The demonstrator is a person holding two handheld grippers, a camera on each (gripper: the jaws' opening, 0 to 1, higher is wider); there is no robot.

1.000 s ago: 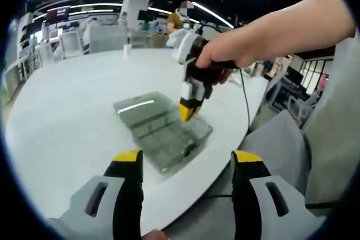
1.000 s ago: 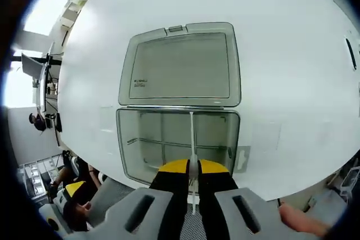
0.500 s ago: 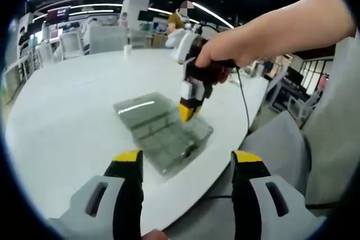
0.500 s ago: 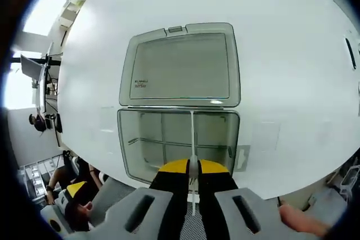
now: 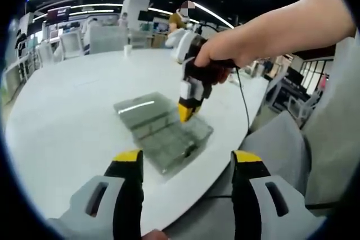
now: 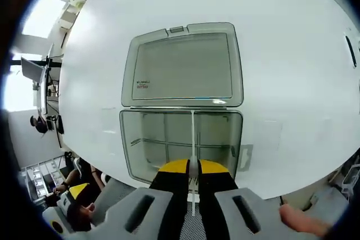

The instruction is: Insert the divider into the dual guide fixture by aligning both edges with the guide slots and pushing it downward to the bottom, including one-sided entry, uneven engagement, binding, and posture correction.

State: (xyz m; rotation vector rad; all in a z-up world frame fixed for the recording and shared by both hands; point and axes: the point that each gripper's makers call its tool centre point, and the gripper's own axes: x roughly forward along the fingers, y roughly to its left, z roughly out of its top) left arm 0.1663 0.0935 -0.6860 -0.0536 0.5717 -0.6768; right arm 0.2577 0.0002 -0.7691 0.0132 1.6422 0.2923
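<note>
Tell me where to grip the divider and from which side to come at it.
Grip the divider by its top edge, coming straight down from above, as the right gripper does: it is a thin upright sheet inside the open box, so just that edge is free.

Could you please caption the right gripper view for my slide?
Right gripper holding thin divider over the open clear box.

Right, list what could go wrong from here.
1. The right gripper pinches the thin divider at one end only, so it may tilt and bind in the box.
2. The left gripper hangs open, away from the box, which sits near the table edge; a hard push might slide it.
3. The open lid lies flat behind and could lift if the box tips.
</note>
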